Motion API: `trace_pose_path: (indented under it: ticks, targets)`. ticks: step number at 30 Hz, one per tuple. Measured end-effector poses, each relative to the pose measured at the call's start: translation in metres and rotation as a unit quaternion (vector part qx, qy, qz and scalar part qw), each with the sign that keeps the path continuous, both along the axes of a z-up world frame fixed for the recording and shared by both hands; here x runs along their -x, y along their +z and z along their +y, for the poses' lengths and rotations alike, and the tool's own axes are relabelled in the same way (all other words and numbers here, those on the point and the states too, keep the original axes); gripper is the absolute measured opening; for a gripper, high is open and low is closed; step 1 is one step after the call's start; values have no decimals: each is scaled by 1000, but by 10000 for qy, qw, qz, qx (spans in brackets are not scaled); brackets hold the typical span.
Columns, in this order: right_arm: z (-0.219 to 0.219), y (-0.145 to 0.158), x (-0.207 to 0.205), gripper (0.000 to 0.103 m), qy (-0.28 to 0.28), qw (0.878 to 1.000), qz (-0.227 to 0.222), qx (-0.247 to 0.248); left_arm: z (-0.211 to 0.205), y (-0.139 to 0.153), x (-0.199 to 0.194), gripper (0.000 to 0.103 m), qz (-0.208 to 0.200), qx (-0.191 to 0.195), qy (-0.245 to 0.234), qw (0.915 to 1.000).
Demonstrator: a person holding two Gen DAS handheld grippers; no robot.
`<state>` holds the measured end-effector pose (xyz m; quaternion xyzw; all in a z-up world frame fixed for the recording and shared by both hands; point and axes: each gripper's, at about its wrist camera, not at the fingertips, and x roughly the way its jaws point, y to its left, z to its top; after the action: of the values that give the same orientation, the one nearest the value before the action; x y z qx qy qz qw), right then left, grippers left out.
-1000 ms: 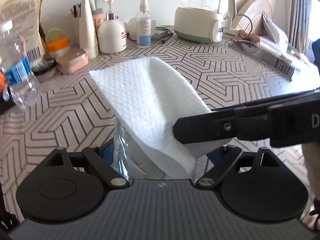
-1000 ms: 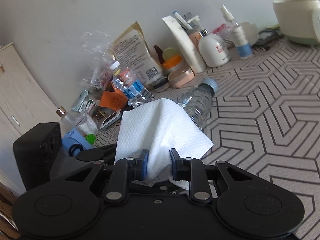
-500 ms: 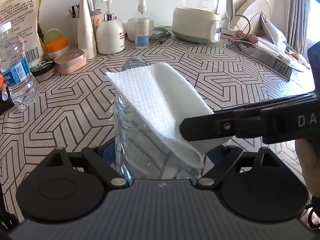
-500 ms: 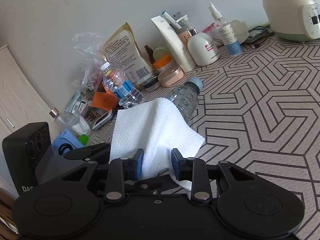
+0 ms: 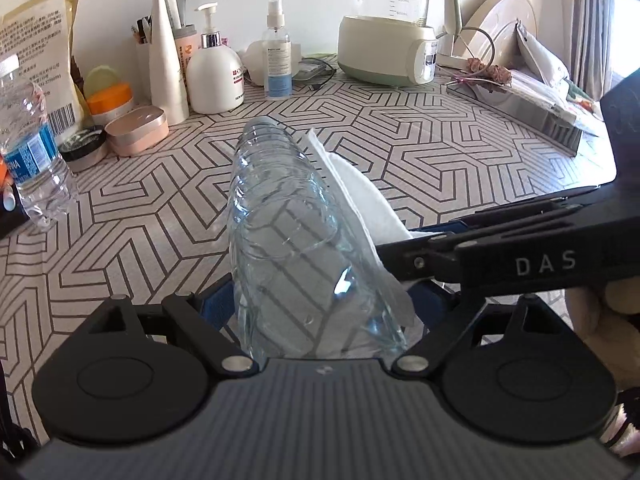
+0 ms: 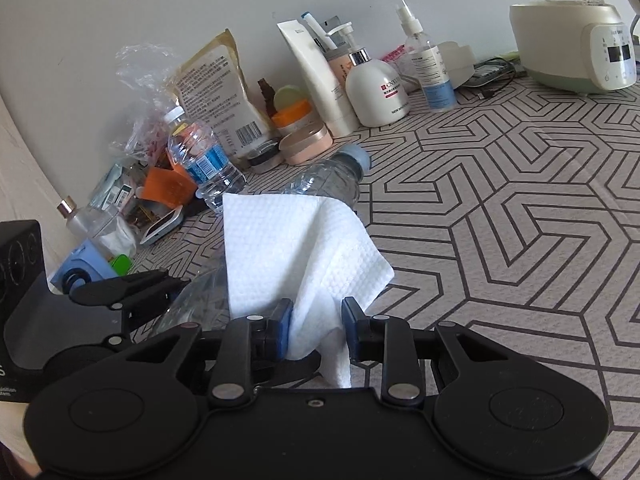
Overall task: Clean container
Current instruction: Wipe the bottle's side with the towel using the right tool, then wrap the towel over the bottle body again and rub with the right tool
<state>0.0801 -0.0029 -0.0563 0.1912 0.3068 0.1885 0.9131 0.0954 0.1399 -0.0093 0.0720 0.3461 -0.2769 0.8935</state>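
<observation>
Since a second ago we have slid the paper towel (image 5: 360, 200) off the top of the empty bottle (image 5: 288, 248) and down its right flank, so the ribbed clear plastic now lies bare in the left wrist view where white sheet covered it before. We hold that bottle in the left gripper (image 5: 320, 308), its blue-padded fingers (image 5: 216, 304) closed against both sides of the base while the neck points away toward twelve o'clock above the patterned counter (image 5: 440, 152). The right gripper (image 6: 316, 320) reaches in from three o'clock and has the towel pinched between its fingers (image 6: 285, 316), which stand only partly closed around the bunched paper. In the right wrist view the sheet fans upward from that pinch and lies against the bottle, whose pale blue cap (image 6: 356, 158) shows past its upper edge at about one o'clock. Along the wall at eleven o'clock stand a second water bottle (image 5: 28, 152) with a blue label, a white pump bottle (image 5: 214, 76), a spray bottle (image 5: 276, 60) and a brown paper bag (image 5: 40, 48); a glass kettle (image 5: 390, 20) on a cream base sits at one o'clock.
</observation>
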Motion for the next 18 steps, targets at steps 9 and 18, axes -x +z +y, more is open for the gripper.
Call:
trace_pose_path:
  ticks: [9, 18]
  targets:
    - [1, 25, 2, 28, 324, 9975, -454, -437, -3, -1, 3, 91, 138, 91, -137, 9998]
    - [5, 24, -5, 33, 188, 9980, -516, -322, -5, -2, 7, 91, 35, -13, -192, 9998]
